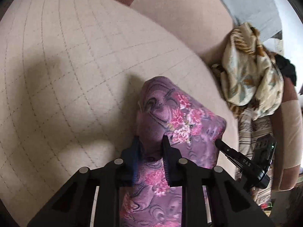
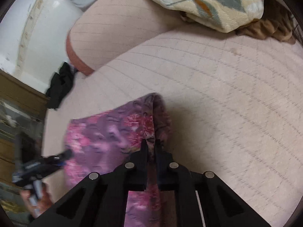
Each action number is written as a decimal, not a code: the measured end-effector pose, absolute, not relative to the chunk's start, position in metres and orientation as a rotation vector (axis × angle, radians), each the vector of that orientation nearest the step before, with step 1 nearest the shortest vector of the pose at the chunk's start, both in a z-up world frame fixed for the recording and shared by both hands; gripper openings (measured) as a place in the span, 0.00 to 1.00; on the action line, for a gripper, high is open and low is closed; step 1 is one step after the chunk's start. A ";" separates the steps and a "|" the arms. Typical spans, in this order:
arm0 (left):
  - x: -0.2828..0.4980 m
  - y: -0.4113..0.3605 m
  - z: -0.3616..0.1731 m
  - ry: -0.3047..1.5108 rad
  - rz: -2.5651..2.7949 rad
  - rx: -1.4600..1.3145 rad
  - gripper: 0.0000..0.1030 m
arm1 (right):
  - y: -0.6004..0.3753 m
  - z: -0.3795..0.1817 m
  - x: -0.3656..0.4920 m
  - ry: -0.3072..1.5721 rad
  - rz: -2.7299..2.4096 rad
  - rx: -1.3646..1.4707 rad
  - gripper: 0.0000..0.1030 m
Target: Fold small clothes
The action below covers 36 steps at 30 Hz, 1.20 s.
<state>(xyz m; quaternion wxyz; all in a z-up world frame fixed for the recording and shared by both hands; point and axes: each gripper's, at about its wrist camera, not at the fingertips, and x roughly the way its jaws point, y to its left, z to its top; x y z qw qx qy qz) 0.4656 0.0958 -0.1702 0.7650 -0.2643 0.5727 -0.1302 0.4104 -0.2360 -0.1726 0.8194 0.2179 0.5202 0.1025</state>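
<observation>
Both claws pinch the purple, pink-flowered fleece cloth [image 1: 170,113] on the beige quilted sofa seat [image 1: 66,66]: left gripper [image 1: 150,139] at six o'clock, right gripper [image 2: 151,141] likewise. Keep edges level, taut.

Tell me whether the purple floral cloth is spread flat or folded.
Folded, at least partly: the purple floral cloth is doubled over with a rounded fold at its far end, both tools pinching its near edge above the quilted sofa seat.

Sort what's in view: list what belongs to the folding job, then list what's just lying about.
In the job:
purple floral garment
left gripper, shut on it
right gripper, shut on it

Lying about:
cream leaf-print blanket
black cloth
quilted beige sofa cushion, underneath
</observation>
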 end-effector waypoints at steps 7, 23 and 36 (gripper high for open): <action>0.466 0.101 -0.154 1.175 -0.266 -0.590 0.42 | -0.259 -0.169 0.410 1.078 0.271 0.631 0.42; 0.493 0.090 -0.159 1.125 -0.276 -0.564 0.10 | -0.240 -0.158 0.432 1.048 0.206 0.512 0.08; 0.432 0.097 -0.150 1.274 -0.215 -0.588 0.38 | -0.244 -0.155 0.375 1.164 0.233 0.574 0.48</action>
